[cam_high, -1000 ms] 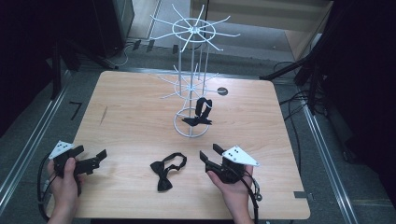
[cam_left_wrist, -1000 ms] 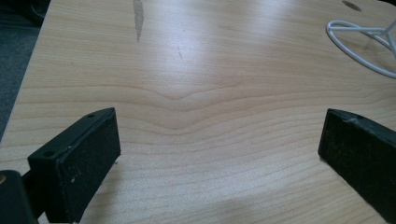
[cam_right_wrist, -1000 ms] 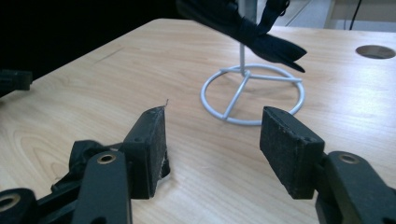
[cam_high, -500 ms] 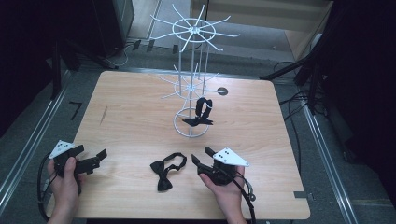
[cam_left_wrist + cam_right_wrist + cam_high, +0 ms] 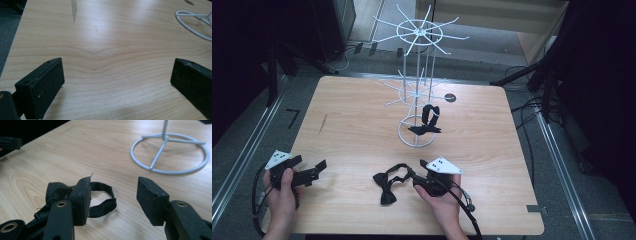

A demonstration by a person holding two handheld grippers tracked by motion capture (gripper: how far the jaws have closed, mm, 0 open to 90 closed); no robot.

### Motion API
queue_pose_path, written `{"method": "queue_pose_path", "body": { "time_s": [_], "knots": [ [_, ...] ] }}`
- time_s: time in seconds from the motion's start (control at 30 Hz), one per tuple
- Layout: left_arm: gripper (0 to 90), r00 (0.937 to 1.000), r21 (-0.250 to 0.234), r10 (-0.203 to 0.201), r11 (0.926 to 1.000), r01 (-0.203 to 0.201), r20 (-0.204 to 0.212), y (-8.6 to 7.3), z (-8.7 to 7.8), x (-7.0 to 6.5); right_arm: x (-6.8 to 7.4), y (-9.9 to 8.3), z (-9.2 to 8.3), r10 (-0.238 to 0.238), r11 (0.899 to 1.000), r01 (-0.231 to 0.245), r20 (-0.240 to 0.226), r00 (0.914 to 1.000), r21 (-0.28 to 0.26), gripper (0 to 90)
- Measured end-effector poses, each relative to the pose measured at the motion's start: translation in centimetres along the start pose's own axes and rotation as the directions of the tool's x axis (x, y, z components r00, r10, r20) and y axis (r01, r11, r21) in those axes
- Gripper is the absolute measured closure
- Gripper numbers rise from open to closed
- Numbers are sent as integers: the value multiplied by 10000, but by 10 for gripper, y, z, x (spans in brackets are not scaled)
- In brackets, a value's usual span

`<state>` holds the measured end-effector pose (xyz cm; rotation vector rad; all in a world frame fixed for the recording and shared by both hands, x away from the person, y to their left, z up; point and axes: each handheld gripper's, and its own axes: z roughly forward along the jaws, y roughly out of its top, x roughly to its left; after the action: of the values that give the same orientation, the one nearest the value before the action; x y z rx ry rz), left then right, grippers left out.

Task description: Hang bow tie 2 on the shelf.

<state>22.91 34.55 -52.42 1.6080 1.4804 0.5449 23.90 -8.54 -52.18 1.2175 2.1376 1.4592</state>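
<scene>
A black bow tie (image 5: 388, 185) is seen lying flat on the near middle of the wooden table (image 5: 352, 125). It is made of dark, matte fabric: two bunched wings are gathered at a knot, and a thin neck strap (image 5: 103, 198) curls away from them in an open loop with slightly frayed edges. In the right gripper view the strap loop lies on the wood just beyond the left jaw, which partly covers the wings.

The right gripper (image 5: 418, 172) is held just right of the bow tie, its jaws spread wide and nothing caught between them. The left gripper (image 5: 314, 169) is held near the near left edge of the table, well apart from the bow tie; its jaws are also spread wide over bare wood.

A white wire rack (image 5: 418, 90) is stood on a ring base at the middle of the table, farther off. A second bow tie (image 5: 428, 120), also black, is hung low on it, above the ring.
</scene>
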Motion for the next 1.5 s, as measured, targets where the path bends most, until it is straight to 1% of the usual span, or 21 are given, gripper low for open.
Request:
{"method": "queue_pose_path", "body": {
  "time_s": [0.1,0.17,0.23,0.43,0.5,0.73,0.8,0.87,0.97,1.07,1.13,1.3,1.37,1.5],
  "knots": [
    [0,10000,4,-2,10000,2,3,0,0,0,-1,-2,7,30,9997,-31,16,10000,249,493],
    [0,10000,0,8,10000,-8,2,0,0,0,-1,-3,8,54,9994,-54,12,10000,333,500],
    [0,10000,-8,12,10000,-12,19,0,0,0,-3,-4,12,85,9983,-92,126,9999,567,500],
    [0,10000,3,6,10000,-6,11,0,0,0,-4,-4,17,168,9972,-185,233,9996,725,506],
    [0,10000,5,26,10000,-26,15,0,0,0,-4,-5,20,62,9962,-85,274,9996,865,509],
    [0,10000,2,40,10000,-40,6,0,0,0,-5,-8,24,-71,9925,24,376,9993,1225,532],
    [0,10000,5,39,10000,-39,7,0,0,0,-5,-8,24,-166,9911,111,401,9991,1326,553],
    [0,10000,3,35,10000,-35,18,0,0,0,-6,-9,25,-266,9895,207,397,9989,1432,612],
    [0,10000,4,39,10000,-39,22,0,0,0,-6,-9,25,-303,9878,221,507,9983,1544,688],
    [0,10000,7,35,10000,-35,27,0,0,0,-7,-10,25,-472,9852,371,570,9973,1674,752],
    [0,10000,7,29,10000,-29,26,0,0,0,-7,-10,25,-537,9830,420,613,9967,1788,776],
    [0,10000,-2,33,10000,-33,25,0,0,0,-7,-10,25,-669,9814,532,691,9954,1844,841],
    [0,10000,4,34,10000,-34,20,0,0,0,-8,-10,25,-809,9796,664,698,9943,1895,878],
    [0,10000,9,2,10000,-2,21,0,0,0,-8,-9,24,-958,9777,794,767,9924,1944,897]
  ]
}}
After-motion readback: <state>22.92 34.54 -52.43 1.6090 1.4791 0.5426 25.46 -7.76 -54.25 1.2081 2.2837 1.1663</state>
